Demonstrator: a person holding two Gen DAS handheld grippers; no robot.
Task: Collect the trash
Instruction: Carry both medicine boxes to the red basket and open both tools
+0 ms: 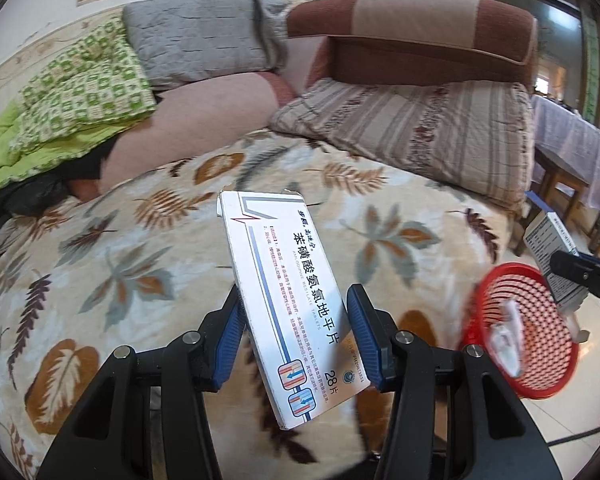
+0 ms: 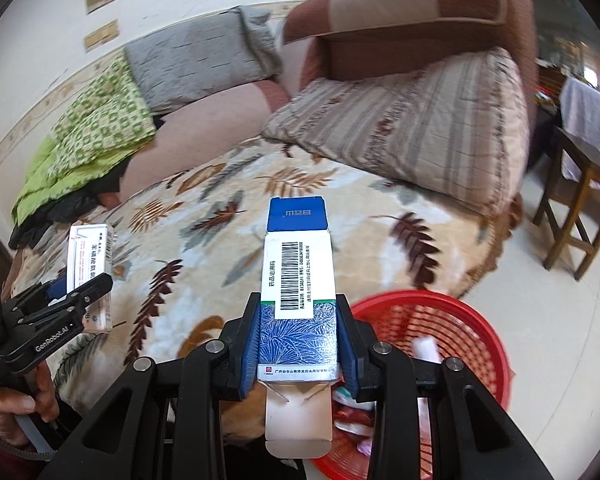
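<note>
My left gripper (image 1: pixel 294 312) is shut on a flat white tablet box (image 1: pixel 288 300) with blue stripes, held tilted above the leaf-patterned blanket (image 1: pixel 112 264). My right gripper (image 2: pixel 298 328) is shut on a narrow blue-and-white barcode box (image 2: pixel 298 280) whose end flaps hang open. A red mesh basket (image 2: pixel 464 344) with crumpled paper and wrappers inside stands on the floor, below and right of that box. In the left wrist view the basket (image 1: pixel 536 320) is at the right, with the right gripper (image 1: pixel 580 272) and its box (image 1: pixel 552 248) above it. The right wrist view shows the left gripper (image 2: pixel 72 300) at far left, holding the white box (image 2: pixel 92 264).
The blanket covers a sofa seat with a striped cushion (image 1: pixel 420 132), a grey pillow (image 1: pixel 196 40) and a green quilt (image 1: pixel 68 100) behind. A wooden table with a cloth (image 2: pixel 588 148) stands at the right on the tiled floor (image 2: pixel 560 312). A person's hand (image 2: pixel 12 404) grips the left handle.
</note>
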